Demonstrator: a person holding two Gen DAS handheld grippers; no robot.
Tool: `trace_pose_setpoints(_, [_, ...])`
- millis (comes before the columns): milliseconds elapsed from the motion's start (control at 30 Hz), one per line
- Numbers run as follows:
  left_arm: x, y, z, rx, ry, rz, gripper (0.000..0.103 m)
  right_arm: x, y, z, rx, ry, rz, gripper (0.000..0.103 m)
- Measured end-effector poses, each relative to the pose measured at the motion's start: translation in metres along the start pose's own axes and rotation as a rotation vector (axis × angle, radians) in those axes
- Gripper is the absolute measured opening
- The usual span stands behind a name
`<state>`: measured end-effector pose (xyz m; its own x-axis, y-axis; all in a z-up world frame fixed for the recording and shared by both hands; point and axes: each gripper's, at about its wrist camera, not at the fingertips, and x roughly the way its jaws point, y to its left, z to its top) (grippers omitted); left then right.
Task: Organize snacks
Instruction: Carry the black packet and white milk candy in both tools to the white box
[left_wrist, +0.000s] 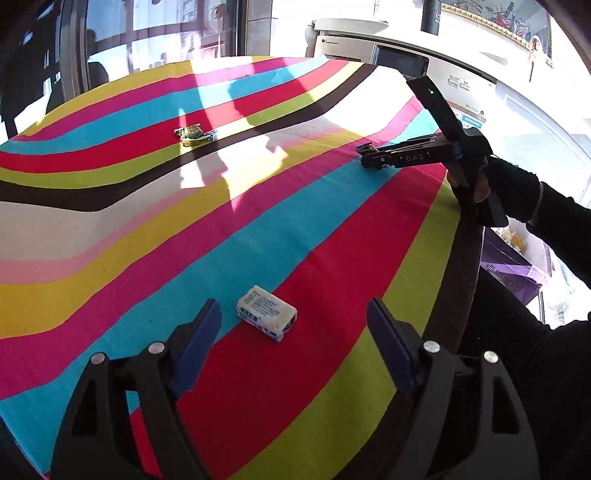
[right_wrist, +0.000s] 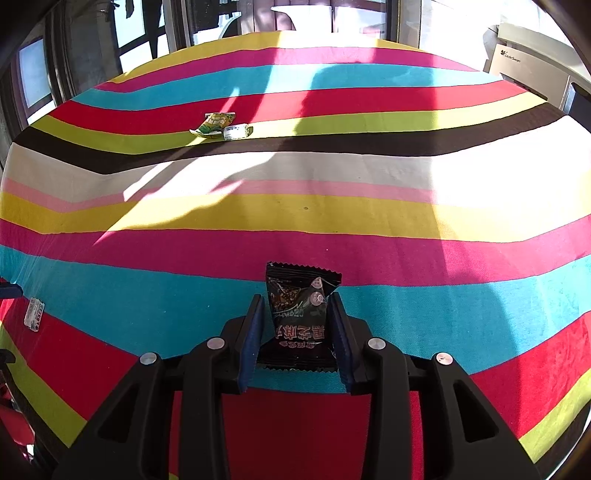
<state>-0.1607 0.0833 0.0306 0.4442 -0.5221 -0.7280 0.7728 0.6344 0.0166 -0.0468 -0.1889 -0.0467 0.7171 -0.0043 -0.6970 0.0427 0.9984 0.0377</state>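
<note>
Left wrist view: the left tool (left_wrist: 291, 325) stands spread, the white candy (left_wrist: 266, 317) lying loose on the table (left_wrist: 110, 236) between its fingers; lower squarely before pinching.

Right wrist view: the right tool (right_wrist: 300, 325) pinches the black snack packet (right_wrist: 300, 310); keep that grip steady.

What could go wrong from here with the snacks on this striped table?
1. The right claw holds the black packet by its soft sides; it may slip out.
2. The white candy lies loose by the open left claw, which could knock it toward the table edge.
</note>
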Motion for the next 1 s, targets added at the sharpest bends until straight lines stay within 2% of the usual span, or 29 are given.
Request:
trace_pose_setpoints(33, [0.005, 0.002, 0.003, 0.071, 0.017, -0.008, 0.081, 0.000, 0.000, 0.000, -0.001, 0.000, -0.002, 0.035])
trace_pose_setpoints(100, [0.021, 0.011, 0.006, 0.165, 0.087, -0.108, 0.081, 0.000, 0.000, -0.001, -0.003, -0.001, -0.006, 0.035])
trace_pose_setpoints(167, [0.030, 0.019, 0.006, 0.231, 0.126, -0.178, 0.072, 0.000, 0.000, -0.001, 0.000, -0.002, -0.018, 0.040])
trace_pose_setpoints(200, [0.034, 0.021, 0.006, 0.265, 0.137, -0.203, 0.063, 0.000, -0.001, -0.001, 0.006, -0.002, -0.030, 0.048])
trace_pose_setpoints(233, [0.035, 0.023, 0.007, 0.293, 0.127, -0.213, 0.059, 0.001, -0.002, -0.001, 0.018, 0.000, -0.040, 0.051])
trace_pose_setpoints(300, [0.038, 0.025, 0.010, 0.311, 0.135, -0.240, 0.053, 0.002, -0.005, 0.000, 0.029, 0.003, -0.034, 0.051])
trace_pose_setpoints(367, [0.037, 0.022, 0.011, 0.331, 0.135, -0.261, 0.035, 0.002, -0.005, 0.000, 0.029, 0.003, -0.035, 0.051])
trace_pose_setpoints(433, [0.036, 0.020, 0.010, 0.321, 0.144, -0.254, 0.035, 0.002, -0.006, 0.000, 0.029, 0.003, -0.033, 0.051])
trace_pose_setpoints(500, [0.034, 0.021, 0.008, 0.260, 0.130, -0.226, 0.035, 0.003, -0.006, 0.000, 0.027, 0.003, -0.035, 0.050])
trace_pose_setpoints(533, [0.033, 0.021, 0.006, 0.203, 0.123, -0.197, 0.035, 0.002, -0.006, 0.000, 0.025, 0.000, -0.035, 0.040])
trace_pose_setpoints(567, [0.031, 0.020, 0.005, 0.139, 0.116, -0.161, 0.035, 0.001, -0.005, 0.000, 0.018, -0.006, -0.032, 0.036])
trace_pose_setpoints(600, [0.028, 0.017, 0.004, 0.074, 0.095, -0.125, 0.035, 0.000, -0.003, -0.001, 0.006, -0.013, -0.032, 0.034])
trace_pose_setpoints(667, [0.018, 0.011, 0.002, -0.060, 0.023, -0.113, 0.035, -0.001, 0.005, -0.002, -0.036, -0.016, -0.021, 0.033])
trace_pose_setpoints(733, [0.012, -0.003, 0.001, -0.142, -0.035, -0.087, 0.035, -0.004, 0.011, -0.002, -0.055, -0.022, -0.014, 0.031])
trace_pose_setpoints(833, [0.008, -0.019, 0.002, -0.231, -0.085, -0.026, 0.035, -0.015, 0.011, -0.006, 0.044, -0.017, 0.107, 0.031])
trace_pose_setpoints(900, [0.005, -0.022, 0.004, -0.279, -0.106, 0.016, 0.035, -0.030, 0.022, -0.014, 0.055, -0.030, 0.145, 0.031])
trace_pose_setpoints(1000, [0.003, -0.022, 0.011, -0.339, -0.130, 0.006, 0.035, -0.057, 0.036, -0.033, 0.069, -0.047, 0.221, 0.031])
